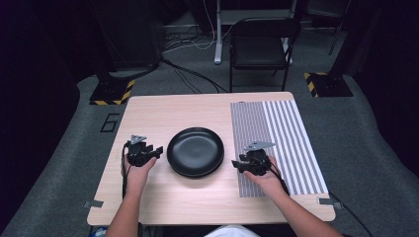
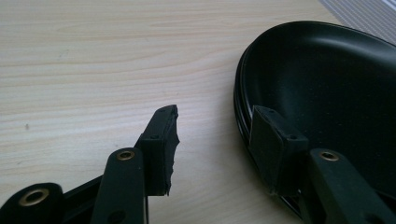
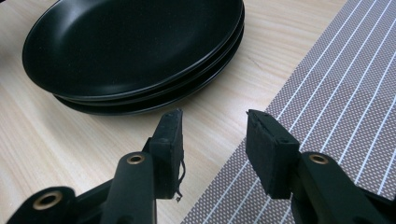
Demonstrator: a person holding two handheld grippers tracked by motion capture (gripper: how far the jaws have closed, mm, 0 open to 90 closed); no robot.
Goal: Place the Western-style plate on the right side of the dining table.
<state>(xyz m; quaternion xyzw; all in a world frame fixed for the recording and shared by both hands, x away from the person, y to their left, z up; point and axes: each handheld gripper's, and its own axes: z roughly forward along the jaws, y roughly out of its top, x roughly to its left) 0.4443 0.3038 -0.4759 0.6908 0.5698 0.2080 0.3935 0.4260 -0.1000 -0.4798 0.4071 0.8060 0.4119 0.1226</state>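
Stack of black plates (image 1: 195,151) is sitting mid-table, just left of the striped mat (image 1: 281,143); left gripper (image 2: 215,140) is standing agape at the stack's left rim, nothing clamped; right gripper (image 3: 214,140) is hanging parted and empty just off its right edge; risk: a one-sided bite is likely to tilt or slide the plates.

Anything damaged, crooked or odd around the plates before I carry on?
One thing: the rubber pad on the right gripper has a frayed lower edge with a loose thread hanging, and a left gripper pad looks ragged too. The stack of round black plates sits neatly on the wooden table, beside the striped placemat.
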